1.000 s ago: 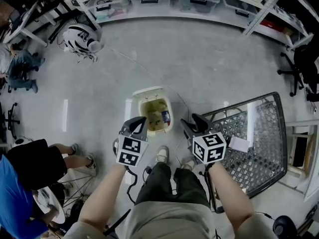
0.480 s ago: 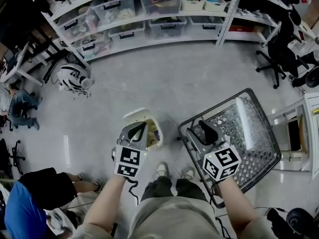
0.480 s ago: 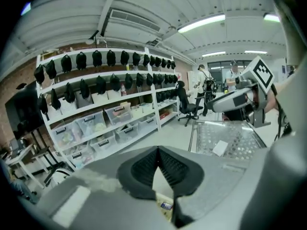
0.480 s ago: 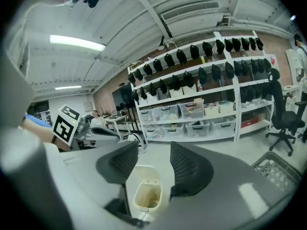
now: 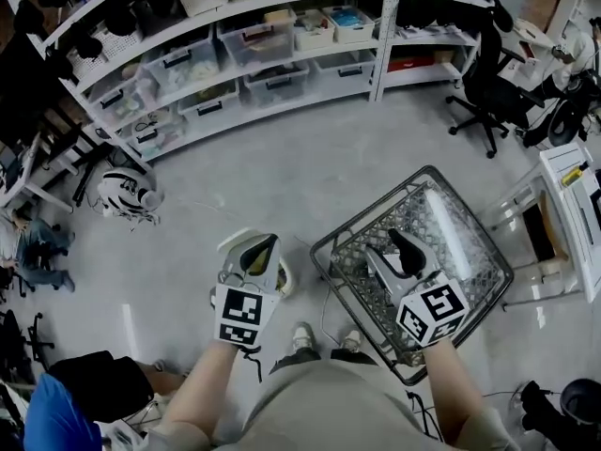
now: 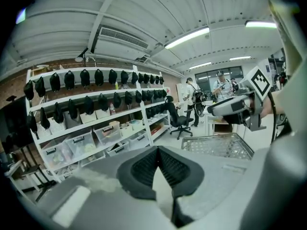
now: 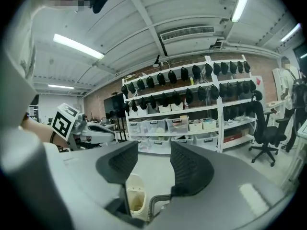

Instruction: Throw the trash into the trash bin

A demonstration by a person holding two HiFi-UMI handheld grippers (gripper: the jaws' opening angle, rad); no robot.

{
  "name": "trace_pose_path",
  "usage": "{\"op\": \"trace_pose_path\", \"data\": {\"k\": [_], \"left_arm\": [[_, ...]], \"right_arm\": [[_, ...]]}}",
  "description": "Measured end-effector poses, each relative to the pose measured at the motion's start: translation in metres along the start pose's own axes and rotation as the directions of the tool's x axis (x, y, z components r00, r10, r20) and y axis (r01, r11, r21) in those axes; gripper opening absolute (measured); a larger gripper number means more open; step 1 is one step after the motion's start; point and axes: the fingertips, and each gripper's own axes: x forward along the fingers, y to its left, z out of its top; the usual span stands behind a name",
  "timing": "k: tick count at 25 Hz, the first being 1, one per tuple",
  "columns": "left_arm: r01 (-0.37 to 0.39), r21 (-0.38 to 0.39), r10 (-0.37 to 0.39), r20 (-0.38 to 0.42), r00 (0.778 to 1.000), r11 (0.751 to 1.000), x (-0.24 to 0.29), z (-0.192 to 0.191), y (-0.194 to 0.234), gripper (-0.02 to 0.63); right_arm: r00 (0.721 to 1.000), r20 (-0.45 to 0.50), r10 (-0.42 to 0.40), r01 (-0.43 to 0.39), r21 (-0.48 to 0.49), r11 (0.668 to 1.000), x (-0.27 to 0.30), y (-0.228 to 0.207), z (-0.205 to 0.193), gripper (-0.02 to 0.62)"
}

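Rising away from the trash bin [image 5: 285,280] at lower centre, the left gripper [image 5: 270,242] has its jaws together, the right gripper [image 5: 392,244] has them half apart, and both are empty, suggesting the disposal is complete.

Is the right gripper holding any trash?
No, the right gripper has its jaws apart, showing only floor and the trash bin beyond.
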Motion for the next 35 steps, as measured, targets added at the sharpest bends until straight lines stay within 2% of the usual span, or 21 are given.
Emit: {"op": "trace_pose_path", "data": {"k": [7, 12, 16, 19, 23, 27, 35], "left_arm": [[0.046, 0.023, -0.045, -0.020, 0.999, 0.999, 0.014, 0.014, -0.024, 0.002], [0.119, 0.059, -0.117, -0.045, 0.992, 0.991, 0.040, 0.024, -0.054, 0.002], [0.199, 0.077, -0.194, -0.076, 0.978, 0.977, 0.068, 0.017, -0.088, 0.002], [0.259, 0.053, -0.251, -0.129, 0.959, 0.964, 0.086, -0.002, -0.114, 0.002], [0.298, 0.027, -0.289, -0.179, 0.940, 0.954, 0.112, -0.020, -0.138, 0.002], [0.341, 0.009, -0.328, -0.244, 0.913, 0.940, 0.129, -0.042, -0.159, 0.002], [0.410, -0.016, -0.390, -0.348, 0.853, 0.912, 0.164, -0.101, -0.195, 0.002]], "right_arm": [[0.999, -0.018, -0.047, 0.047, -0.018, 0.999, -0.028, -0.029, 0.001, 0.214], [0.990, -0.142, 0.000, -0.012, -0.082, 0.997, -0.034, -0.049, -0.019, 0.222], [0.962, -0.271, 0.028, -0.066, -0.132, 0.989, -0.031, -0.068, -0.052, 0.237], [0.925, -0.375, 0.062, -0.117, -0.125, 0.985, -0.029, -0.080, -0.085, 0.246], [0.861, -0.501, 0.086, -0.167, -0.119, 0.979, -0.019, -0.103, -0.140, 0.259], [0.781, -0.621, 0.075, -0.204, -0.140, 0.969, -0.019, -0.118, -0.193, 0.262], [0.650, -0.753, 0.099, -0.323, -0.156, 0.934, -0.007, -0.127, -0.271, 0.315]]}}
